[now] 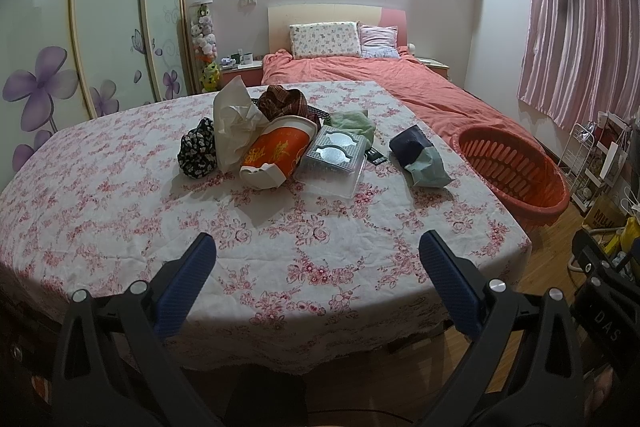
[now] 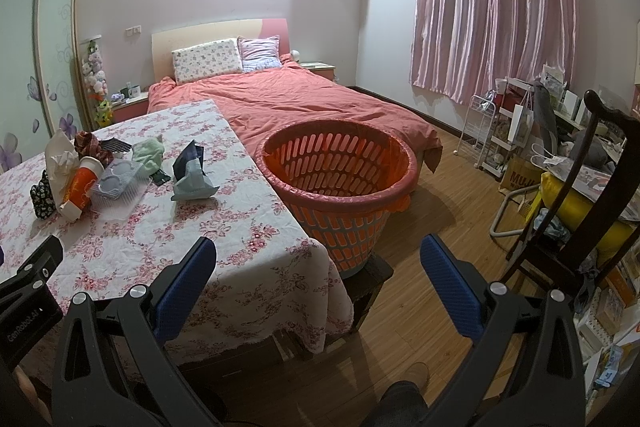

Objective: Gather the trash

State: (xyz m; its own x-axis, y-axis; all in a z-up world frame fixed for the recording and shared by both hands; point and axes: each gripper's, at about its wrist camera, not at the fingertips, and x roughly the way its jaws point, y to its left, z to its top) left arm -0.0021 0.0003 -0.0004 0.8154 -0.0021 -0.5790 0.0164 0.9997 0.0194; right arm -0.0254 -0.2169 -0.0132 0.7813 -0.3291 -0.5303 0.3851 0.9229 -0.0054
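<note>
Blue ribbed pads line both tools, and on each the two fingers stand wide apart with nothing between them: the left gripper hangs over the near part of the table with the pink-flowered white cloth, and the right gripper hangs past that table's corner, above the wooden floor.

By my reading the task is at its opening step, since no piece is held and the basket looks empty as far as its inside shows.

Ahead of the left fingers, well apart from them, lies the trash in one loose heap. I count one orange and white paper cup on its side, one crumpled white paper bag standing behind it, one clear plastic clamshell tray touching the cup's right, one black floral cloth bundle at the left end, one dark red patterned cloth at the back, one pale green cloth, one small dark packet, and one navy and grey-green crumpled pouch lying a little apart at the right.

One round orange slatted plastic basket stands directly ahead of the right fingers, just beside the table's right edge.

The next move probably calls for reaching forward to the pouch, the piece nearest the basket, and closing on its raised fold.
</note>
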